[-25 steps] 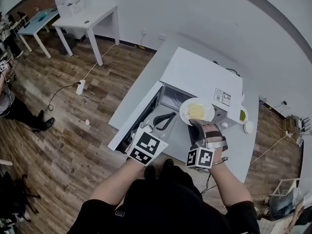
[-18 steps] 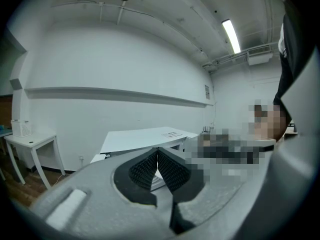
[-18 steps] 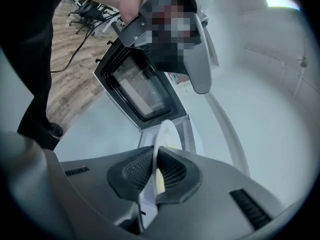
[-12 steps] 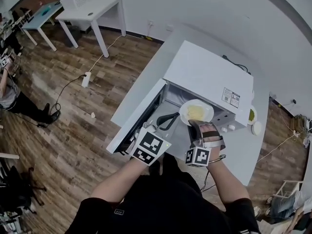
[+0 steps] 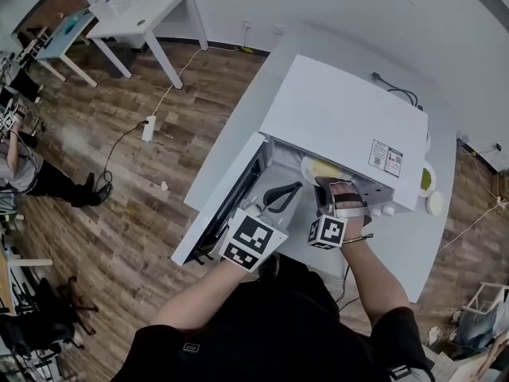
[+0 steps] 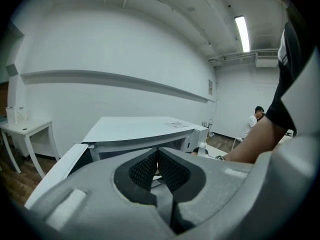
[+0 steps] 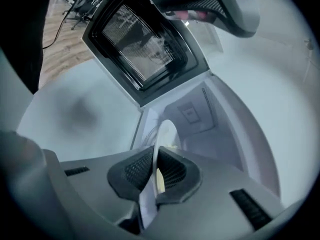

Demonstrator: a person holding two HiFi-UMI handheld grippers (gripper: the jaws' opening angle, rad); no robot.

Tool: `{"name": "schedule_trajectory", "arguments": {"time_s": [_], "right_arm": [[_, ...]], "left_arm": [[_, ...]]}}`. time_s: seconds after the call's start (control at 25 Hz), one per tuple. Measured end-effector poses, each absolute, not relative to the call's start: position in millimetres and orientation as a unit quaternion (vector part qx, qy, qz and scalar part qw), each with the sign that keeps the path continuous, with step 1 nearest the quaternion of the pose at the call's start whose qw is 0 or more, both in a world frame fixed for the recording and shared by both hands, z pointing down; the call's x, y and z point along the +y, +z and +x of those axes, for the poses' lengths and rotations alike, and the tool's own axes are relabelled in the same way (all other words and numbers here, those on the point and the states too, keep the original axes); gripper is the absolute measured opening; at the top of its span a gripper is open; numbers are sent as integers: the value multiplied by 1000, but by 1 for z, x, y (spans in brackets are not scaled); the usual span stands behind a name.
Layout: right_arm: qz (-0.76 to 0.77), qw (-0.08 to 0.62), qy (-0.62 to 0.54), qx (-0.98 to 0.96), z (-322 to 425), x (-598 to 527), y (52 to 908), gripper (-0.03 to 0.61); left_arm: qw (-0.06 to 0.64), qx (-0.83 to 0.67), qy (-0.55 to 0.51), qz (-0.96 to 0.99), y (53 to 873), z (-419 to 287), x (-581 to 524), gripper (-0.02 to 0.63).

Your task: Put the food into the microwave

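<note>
A white microwave (image 5: 342, 122) stands on a white counter with its door (image 5: 219, 205) swung open to the left. My right gripper (image 5: 328, 188) is shut on the near rim of a white plate (image 5: 316, 168) of yellow food. The plate's far half sits under the microwave's roof, in the mouth of the cavity. In the right gripper view the plate (image 7: 165, 134) runs edge-on between the pads, with the cavity (image 7: 200, 119) behind and the door (image 7: 140, 49) above. My left gripper (image 5: 291, 189) is shut and empty, hovering between door and plate; it faces the microwave (image 6: 140, 129).
A small dish with something green (image 5: 427, 180) and a white lid-like object (image 5: 434, 204) lie on the counter right of the microwave. White tables (image 5: 151, 18) stand on the wooden floor at the back left. A person (image 6: 256, 120) stands in the distance.
The right gripper has carried the plate down and forward, from in front of the opening to partly under the microwave's roof. The left gripper has drifted a little forward and down.
</note>
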State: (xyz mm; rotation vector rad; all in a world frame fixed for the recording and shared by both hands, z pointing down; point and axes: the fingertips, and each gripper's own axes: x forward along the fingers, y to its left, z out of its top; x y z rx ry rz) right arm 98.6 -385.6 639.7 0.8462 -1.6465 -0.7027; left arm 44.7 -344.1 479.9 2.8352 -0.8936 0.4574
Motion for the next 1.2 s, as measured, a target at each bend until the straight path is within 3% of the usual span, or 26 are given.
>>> {"name": "schedule_trajectory", "arguments": {"time_s": [0.56, 0.64, 0.76, 1.2], "right_arm": [[344, 558, -252, -712, 106, -423, 676, 31], [344, 553, -236, -721, 107, -423, 678, 45], [337, 549, -208, -736, 107, -417, 682, 124], [352, 535, -170, -749, 112, -418, 682, 179]], "left_arm": [[92, -293, 171, 936, 505, 58, -371, 8], [96, -294, 172, 935, 509, 59, -374, 8], [99, -296, 172, 934, 512, 60, -377, 8], [104, -288, 171, 937, 514, 65, -372, 8]]}}
